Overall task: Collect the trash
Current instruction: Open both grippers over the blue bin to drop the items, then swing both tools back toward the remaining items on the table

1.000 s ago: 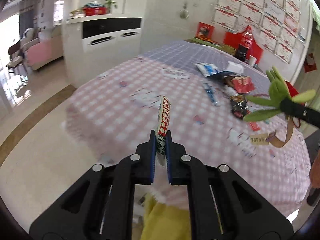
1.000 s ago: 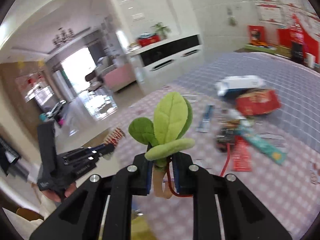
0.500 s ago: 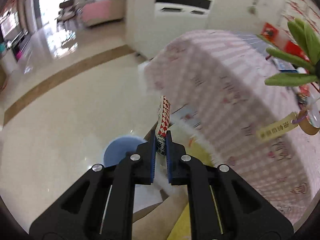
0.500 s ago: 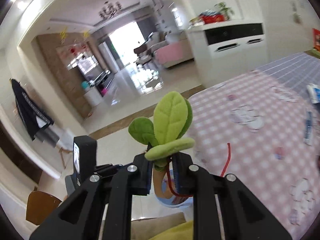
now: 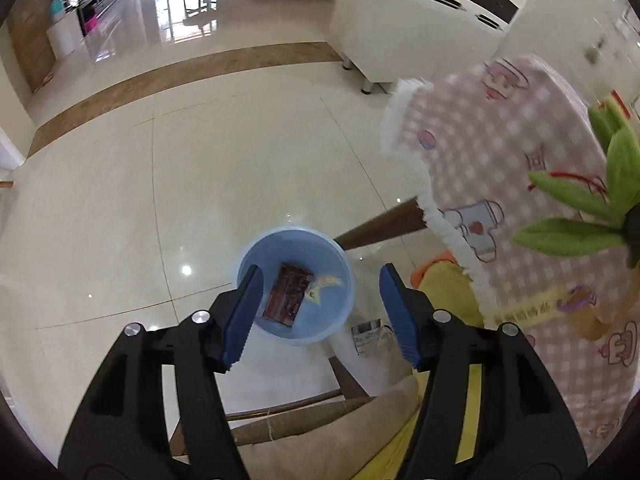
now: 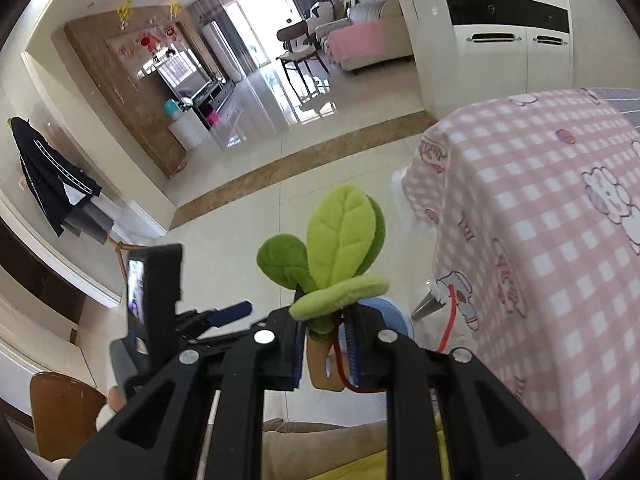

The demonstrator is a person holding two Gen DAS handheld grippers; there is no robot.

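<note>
Left wrist view looked down into a blue bin [image 5: 294, 280] on the tile floor [image 5: 120, 200], beside the corner of a pink checked tablecloth [image 5: 500, 140]. Inside lay a dark brown wrapper [image 5: 287, 299] and a paler scrap [image 5: 326, 283], both flat on the bottom. The left gripper [image 5: 320, 312] hung above the bin with its jaws spread wide and nothing between them, so the drop step looked finished on that side. The right gripper [image 6: 322, 344] was pinching a plush sprout [image 6: 332, 252] at its stem, with a red cord [image 6: 446, 328] trailing down; part of the bin's rim showed just behind its fingers. Judging by this, the next move called for bringing the sprout over the bin's mouth and parting the jaws, with the cord cleared of the tablecloth.
</note>
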